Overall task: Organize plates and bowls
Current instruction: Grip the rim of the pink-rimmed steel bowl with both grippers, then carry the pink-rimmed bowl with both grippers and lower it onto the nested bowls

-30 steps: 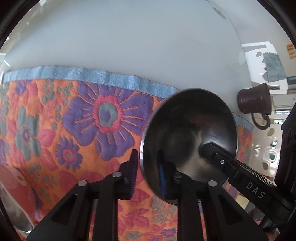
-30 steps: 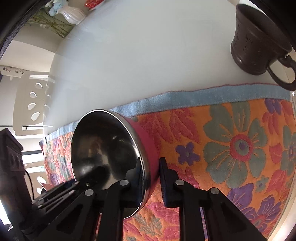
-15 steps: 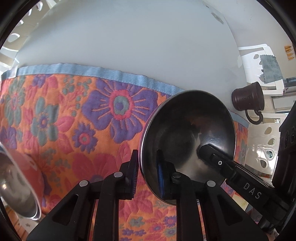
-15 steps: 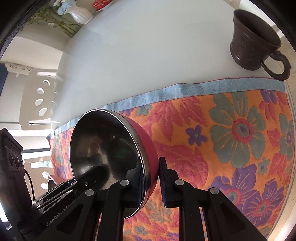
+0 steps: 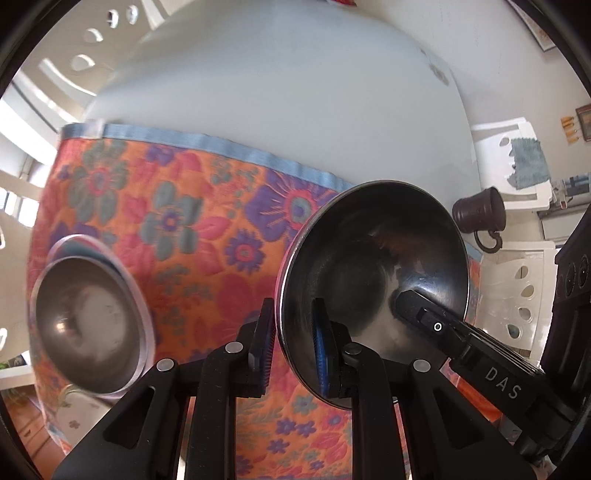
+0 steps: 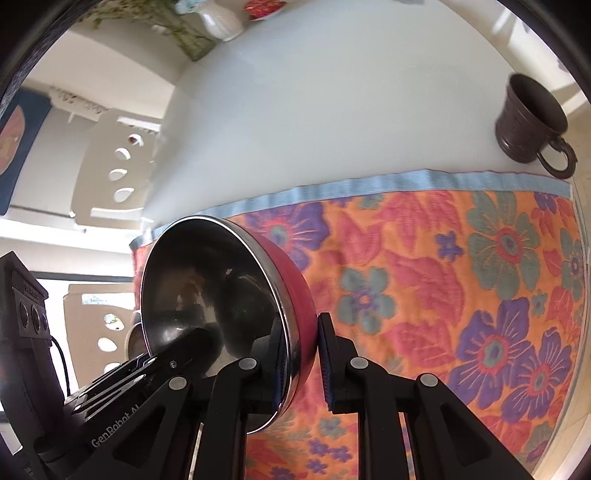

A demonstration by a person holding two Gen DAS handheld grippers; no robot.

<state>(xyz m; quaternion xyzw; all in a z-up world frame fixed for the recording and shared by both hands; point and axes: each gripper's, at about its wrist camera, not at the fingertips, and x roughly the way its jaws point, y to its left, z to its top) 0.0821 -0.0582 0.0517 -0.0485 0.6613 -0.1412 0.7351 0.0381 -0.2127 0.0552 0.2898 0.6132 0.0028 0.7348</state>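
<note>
My left gripper (image 5: 291,347) is shut on the rim of a steel bowl (image 5: 373,273) and holds it tilted above the floral placemat (image 5: 192,221). The other gripper's finger reaches into the same bowl from the right. In the right wrist view my right gripper (image 6: 301,363) is shut on the rim of the same bowl (image 6: 214,295), which is red outside and steel inside. A second steel bowl (image 5: 85,317) sits inside a larger one on the mat at the left.
A dark brown mug (image 6: 532,122) stands on the white table (image 6: 332,92) beyond the mat's blue edge; it also shows in the left wrist view (image 5: 480,214). White chairs (image 6: 114,166) stand around the table. A white vase (image 6: 221,18) is at the far end.
Both grippers have risen with the bowl held between them, so more of the mat shows. The stacked steel bowls have come into the left wrist view at the left.
</note>
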